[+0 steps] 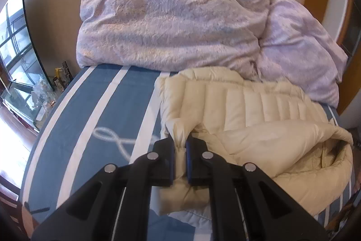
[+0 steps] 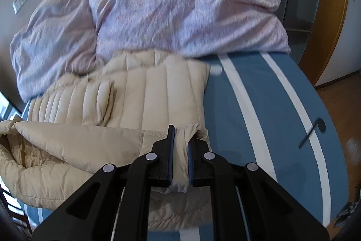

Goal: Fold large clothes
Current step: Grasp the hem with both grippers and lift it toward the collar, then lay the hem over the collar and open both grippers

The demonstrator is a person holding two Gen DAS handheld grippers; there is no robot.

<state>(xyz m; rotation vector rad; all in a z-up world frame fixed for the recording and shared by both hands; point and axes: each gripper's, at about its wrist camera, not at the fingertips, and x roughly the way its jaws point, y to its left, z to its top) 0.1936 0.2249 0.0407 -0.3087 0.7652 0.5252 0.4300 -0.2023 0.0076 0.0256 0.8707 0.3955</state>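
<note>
A cream quilted puffer jacket (image 1: pixel 243 105) lies across a bed with a blue, white-striped sheet (image 1: pixel 94 105). My left gripper (image 1: pixel 180 146) is shut on a bunched corner of the jacket at its left edge, the fabric pinched between the black fingers. In the right wrist view the same jacket (image 2: pixel 140 92) spreads to the left. My right gripper (image 2: pixel 181 139) is shut on a puffed fold at the jacket's right edge. Both pinched corners are lifted off the sheet (image 2: pixel 259 105). The jacket's hood opening (image 1: pixel 334 157) sags at the near side.
A crumpled pale pink duvet (image 1: pixel 171 15) is heaped at the head of the bed, and it also fills the far side in the right wrist view (image 2: pixel 180 3). A glass stand with bottles (image 1: pixel 40 92) is left of the bed. A wooden door frame (image 2: pixel 334 15) stands on the right.
</note>
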